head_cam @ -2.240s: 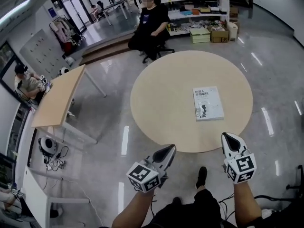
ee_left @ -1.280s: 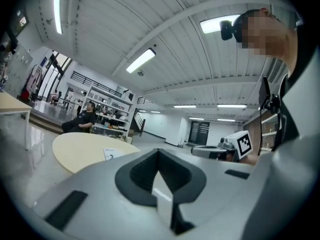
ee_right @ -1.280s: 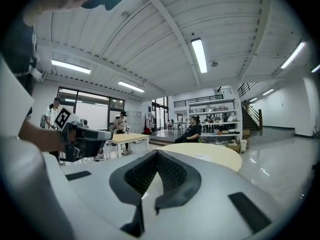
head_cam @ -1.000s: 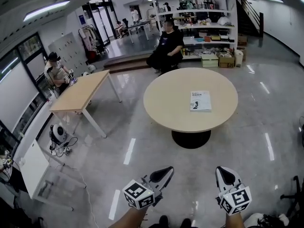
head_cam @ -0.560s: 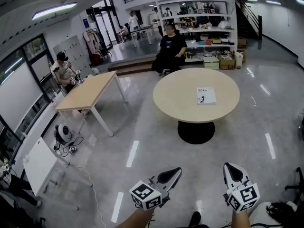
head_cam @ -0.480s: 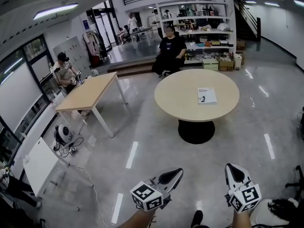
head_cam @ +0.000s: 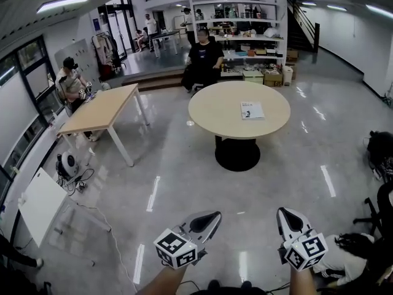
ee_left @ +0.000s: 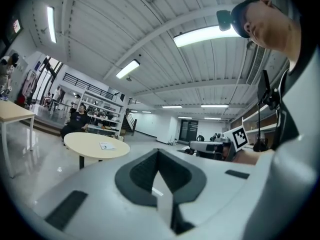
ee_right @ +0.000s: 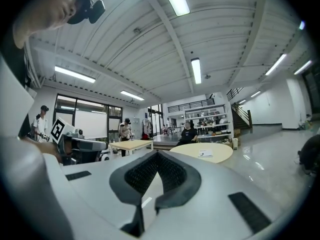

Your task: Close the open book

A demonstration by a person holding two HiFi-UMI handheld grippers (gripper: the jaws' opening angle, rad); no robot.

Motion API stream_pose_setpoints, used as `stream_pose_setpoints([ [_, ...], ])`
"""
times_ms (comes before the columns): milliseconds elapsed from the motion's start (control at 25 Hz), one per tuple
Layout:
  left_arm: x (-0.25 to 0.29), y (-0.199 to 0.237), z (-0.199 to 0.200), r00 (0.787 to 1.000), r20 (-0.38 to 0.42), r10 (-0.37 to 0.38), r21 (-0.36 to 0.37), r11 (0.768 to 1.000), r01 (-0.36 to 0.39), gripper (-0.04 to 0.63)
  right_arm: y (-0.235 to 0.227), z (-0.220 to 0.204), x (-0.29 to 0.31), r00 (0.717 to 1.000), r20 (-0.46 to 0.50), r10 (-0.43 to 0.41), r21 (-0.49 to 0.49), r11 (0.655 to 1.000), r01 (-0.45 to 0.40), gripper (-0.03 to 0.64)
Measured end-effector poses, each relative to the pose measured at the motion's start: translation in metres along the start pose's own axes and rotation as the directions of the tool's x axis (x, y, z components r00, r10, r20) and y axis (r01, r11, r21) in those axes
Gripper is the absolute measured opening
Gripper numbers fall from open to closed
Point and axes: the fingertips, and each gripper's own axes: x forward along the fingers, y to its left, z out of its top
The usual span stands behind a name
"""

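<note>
A closed book (head_cam: 252, 110) with a pale cover lies flat on the round beige table (head_cam: 221, 109), far across the room. It also shows small in the left gripper view, the book (ee_left: 106, 145) on the table (ee_left: 85, 143), and in the right gripper view as the book (ee_right: 205, 154). My left gripper (head_cam: 212, 216) and right gripper (head_cam: 287, 214) hang low at the bottom of the head view, far from the table. Both point level toward it. The left gripper (ee_left: 159, 151) and right gripper (ee_right: 158, 154) have their jaws together, with nothing between them.
A shiny grey floor stretches between me and the table. A rectangular wooden table (head_cam: 101, 109) stands at the left, with a seated person (head_cam: 70, 78) beyond it. Another person in black (head_cam: 199, 57) sits behind the round table. Shelves (head_cam: 245, 23) line the back wall. Dark bags (head_cam: 381, 152) lie at the right.
The round table and the book have shrunk and drawn farther off in the head view as I backed away. Both grippers came back with me and stayed shut.
</note>
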Motion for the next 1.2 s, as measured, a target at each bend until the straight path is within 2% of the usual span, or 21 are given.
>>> stream_pose_setpoints([
  [240,-0.004,-0.035,0.002,1.000,0.020,-0.007,-0.005,1.000,0.007,-0.011,0.007,0.007,-0.027,0.999,-0.006,0.042,-0.040,0.998,-0.042,-0.002],
  [440,-0.001,-0.058,0.011,0.999,0.032,-0.010,0.025,1.000,0.009,-0.011,-0.006,0.016,-0.046,1.000,0.016,0.017,-0.032,0.999,-0.016,-0.002],
  [840,0.008,-0.077,0.012,0.999,0.037,0.002,0.024,1.000,-0.003,-0.011,-0.016,0.016,-0.063,1.000,0.020,0.017,-0.014,1.000,-0.016,-0.002],
  [1200,0.001,-0.071,0.013,0.999,0.045,0.016,0.035,0.999,-0.018,-0.010,-0.012,0.015,-0.061,0.999,0.029,0.016,-0.011,1.000,-0.015,-0.002],
])
